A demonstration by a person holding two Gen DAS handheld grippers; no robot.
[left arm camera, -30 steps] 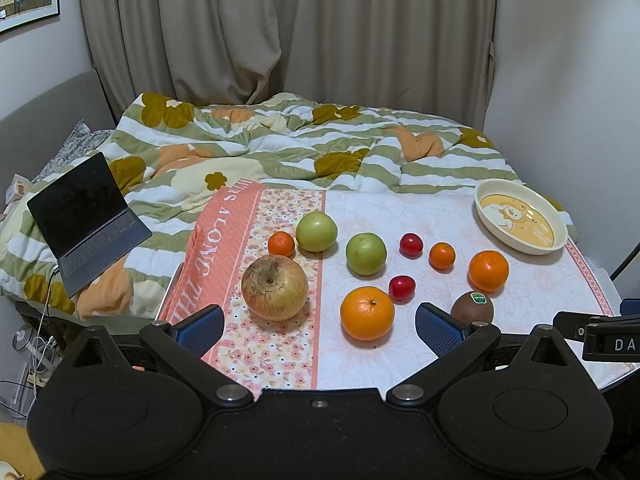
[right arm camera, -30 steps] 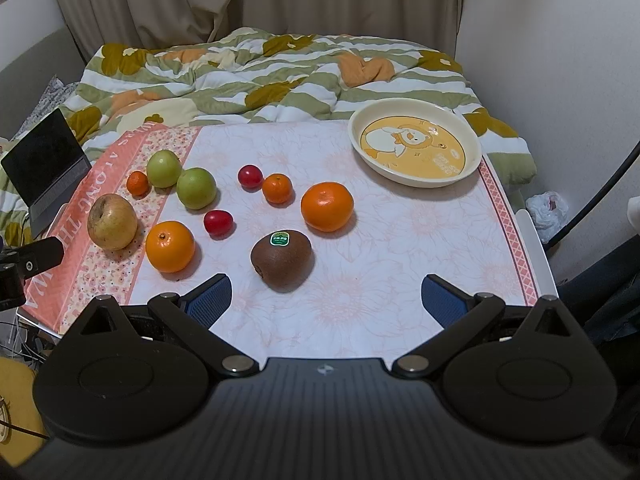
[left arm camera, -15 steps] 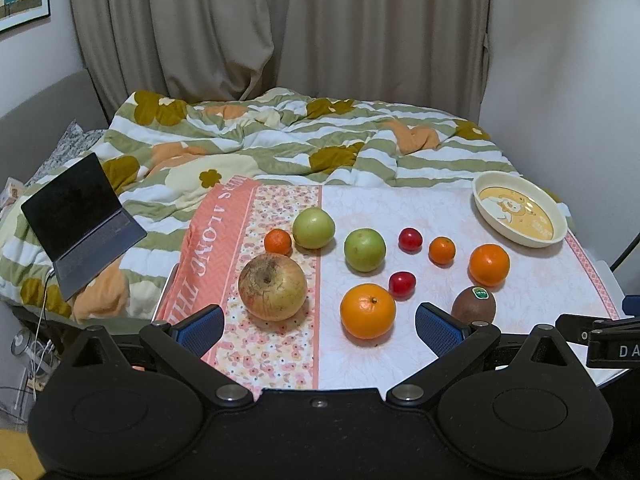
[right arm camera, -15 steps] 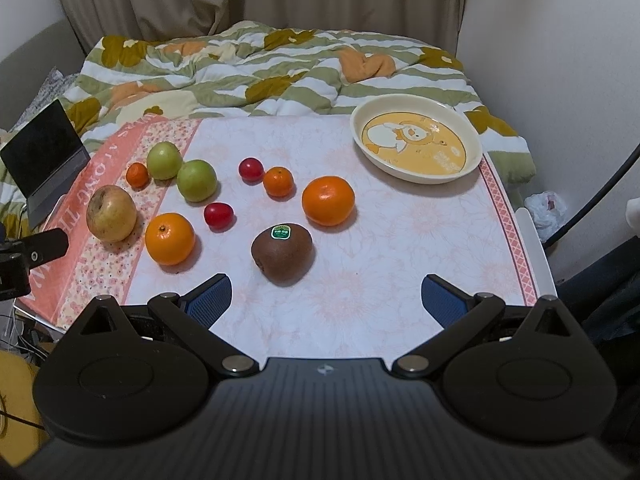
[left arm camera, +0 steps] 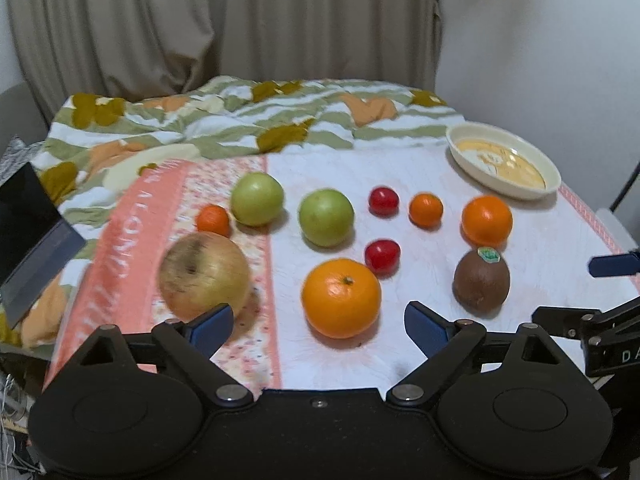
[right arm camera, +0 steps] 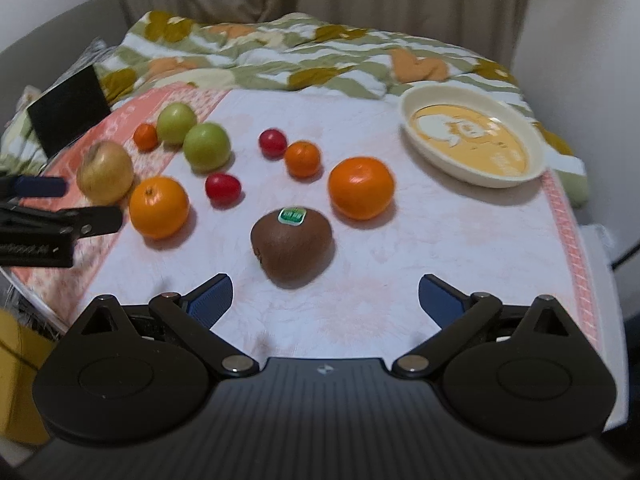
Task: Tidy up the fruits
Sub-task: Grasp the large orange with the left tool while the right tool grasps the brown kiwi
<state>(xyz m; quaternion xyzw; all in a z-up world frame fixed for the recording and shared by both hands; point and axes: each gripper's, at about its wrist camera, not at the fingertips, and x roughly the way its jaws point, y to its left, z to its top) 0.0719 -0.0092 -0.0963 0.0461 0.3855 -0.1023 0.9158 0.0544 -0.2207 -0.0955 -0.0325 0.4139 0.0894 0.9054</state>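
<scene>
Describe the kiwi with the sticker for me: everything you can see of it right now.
The kiwi is a brown, matte, fuzzy-looking oval fruit with a small green and white sticker on its upper side. It looks whole and undamaged. It lies free on the pale floral tablecloth, touching no other fruit, and casts a soft shadow. It is the fruit nearest the right gripper, whose jaws stand open short of it. A large orange sits just beyond it.

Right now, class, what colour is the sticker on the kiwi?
Green with a white edge, on top of the brown kiwi; it shows best in the right wrist view.
</scene>
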